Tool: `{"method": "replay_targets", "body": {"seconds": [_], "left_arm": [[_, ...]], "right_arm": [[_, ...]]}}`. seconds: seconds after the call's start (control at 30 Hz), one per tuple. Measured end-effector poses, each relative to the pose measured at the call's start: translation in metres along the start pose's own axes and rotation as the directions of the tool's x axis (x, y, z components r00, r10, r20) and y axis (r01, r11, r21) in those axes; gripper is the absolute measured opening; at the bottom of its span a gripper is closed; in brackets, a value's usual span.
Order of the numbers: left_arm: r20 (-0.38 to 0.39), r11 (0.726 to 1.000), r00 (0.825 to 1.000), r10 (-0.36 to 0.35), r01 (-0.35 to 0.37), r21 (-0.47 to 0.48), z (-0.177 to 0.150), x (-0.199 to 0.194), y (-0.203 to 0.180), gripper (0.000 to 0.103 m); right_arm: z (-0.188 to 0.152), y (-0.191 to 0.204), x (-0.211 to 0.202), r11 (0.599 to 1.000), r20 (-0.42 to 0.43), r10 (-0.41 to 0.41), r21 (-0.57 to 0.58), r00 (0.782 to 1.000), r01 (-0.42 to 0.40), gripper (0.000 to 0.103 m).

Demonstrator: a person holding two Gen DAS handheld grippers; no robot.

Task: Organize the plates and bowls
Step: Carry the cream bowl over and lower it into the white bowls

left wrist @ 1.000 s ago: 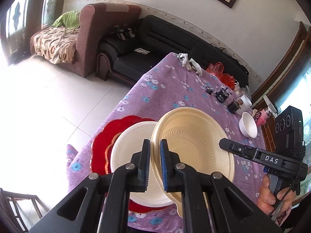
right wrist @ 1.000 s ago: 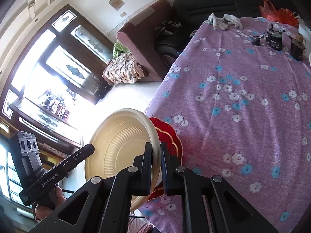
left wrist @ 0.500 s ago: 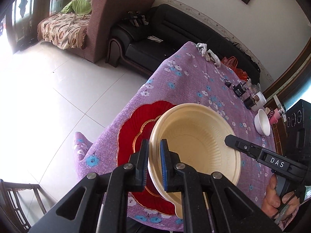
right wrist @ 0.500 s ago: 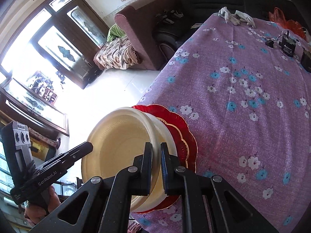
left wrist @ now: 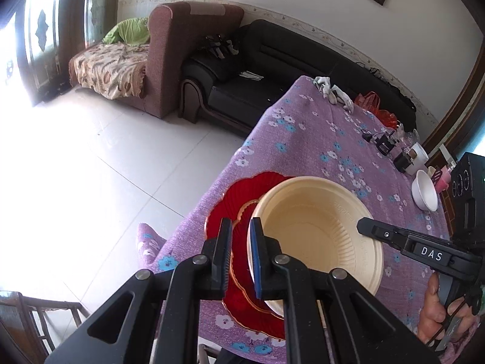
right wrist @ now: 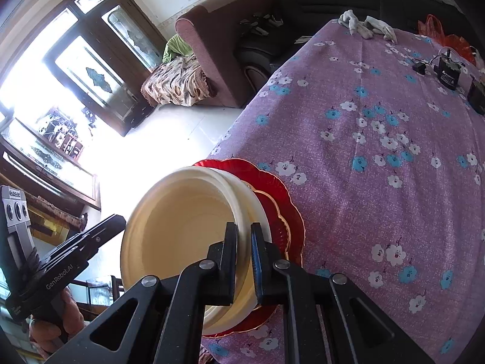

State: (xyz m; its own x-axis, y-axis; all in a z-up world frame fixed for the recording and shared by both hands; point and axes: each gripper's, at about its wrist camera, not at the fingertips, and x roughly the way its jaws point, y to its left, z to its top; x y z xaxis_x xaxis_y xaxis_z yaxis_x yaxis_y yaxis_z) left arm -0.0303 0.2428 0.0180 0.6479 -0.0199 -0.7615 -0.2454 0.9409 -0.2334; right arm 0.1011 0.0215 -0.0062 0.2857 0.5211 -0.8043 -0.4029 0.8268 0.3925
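A cream bowl (left wrist: pixel 315 230) sits nested in a white bowl (right wrist: pixel 257 209) on stacked red plates (left wrist: pixel 230 203) at the near corner of the purple flowered table. My left gripper (left wrist: pixel 241 236) has its jaws slightly apart, straddling the cream bowl's left rim with a gap showing. My right gripper (right wrist: pixel 244 238) is shut on the cream bowl's (right wrist: pixel 178 230) right rim. The red plates show in the right wrist view (right wrist: pixel 282 194). Each gripper shows in the other's view, at the opposite rim.
A small white bowl (left wrist: pixel 426 192) stands at the table's far right, beside black chargers (left wrist: pixel 386 145), a cup and a pink item. White gloves (right wrist: pixel 366 27) and a red bag (right wrist: pixel 445 36) lie at the far end. The table edge drops to tiled floor on the left.
Both grippers lowered the cream bowl into the white bowl on the red plates. The left jaws have now parted slightly from the rim.
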Motion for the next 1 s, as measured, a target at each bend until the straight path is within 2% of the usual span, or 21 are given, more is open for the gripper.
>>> {"method": "replay_targets", "body": {"seconds": [0.17,0.27,0.47,0.53,0.6,0.67,0.77,0.87,1.0], "left_arm": [[0.036,1.000,0.999,0.023,-0.024,0.018,0.000,-0.010,-0.004,0.010],[0.049,0.998,0.998,0.031,-0.034,0.059,-0.003,-0.012,-0.016,0.010],[0.044,0.994,0.998,0.035,-0.039,0.103,-0.007,-0.006,-0.028,0.010],[0.040,0.994,0.998,0.040,-0.044,0.102,-0.007,-0.004,-0.028,0.010],[0.040,0.994,0.998,0.045,-0.049,0.099,-0.008,-0.003,-0.027,0.010],[0.041,0.994,0.998,0.049,-0.053,0.098,-0.008,-0.003,-0.026,0.012],[0.045,0.993,0.997,0.055,-0.060,0.103,-0.008,-0.003,-0.027,0.012],[0.044,0.993,0.997,0.056,-0.060,0.104,-0.008,-0.003,-0.028,0.012],[0.046,0.993,0.998,0.046,-0.051,0.107,-0.010,-0.002,-0.030,0.013]], "right_arm": [[-0.001,0.000,0.000,1.000,0.004,-0.003,0.001,1.000,0.003,0.012],[-0.002,0.005,0.000,0.999,0.009,-0.036,-0.024,0.999,0.036,0.013],[-0.005,0.015,-0.002,0.995,0.033,-0.074,-0.067,0.997,0.076,0.013],[-0.005,0.016,-0.003,0.993,0.031,-0.079,-0.082,0.996,0.081,0.018],[-0.004,0.015,-0.005,0.994,0.024,-0.066,-0.080,0.998,0.067,0.038],[-0.004,0.012,-0.009,0.996,0.036,-0.052,-0.071,0.998,0.054,0.050],[-0.002,0.008,-0.023,0.997,0.082,-0.046,-0.066,0.996,0.051,0.053],[-0.001,0.005,-0.030,0.998,0.075,0.040,-0.047,0.996,-0.036,0.054],[-0.003,-0.006,-0.037,0.999,0.131,0.036,-0.007,0.991,-0.036,0.054]]}}
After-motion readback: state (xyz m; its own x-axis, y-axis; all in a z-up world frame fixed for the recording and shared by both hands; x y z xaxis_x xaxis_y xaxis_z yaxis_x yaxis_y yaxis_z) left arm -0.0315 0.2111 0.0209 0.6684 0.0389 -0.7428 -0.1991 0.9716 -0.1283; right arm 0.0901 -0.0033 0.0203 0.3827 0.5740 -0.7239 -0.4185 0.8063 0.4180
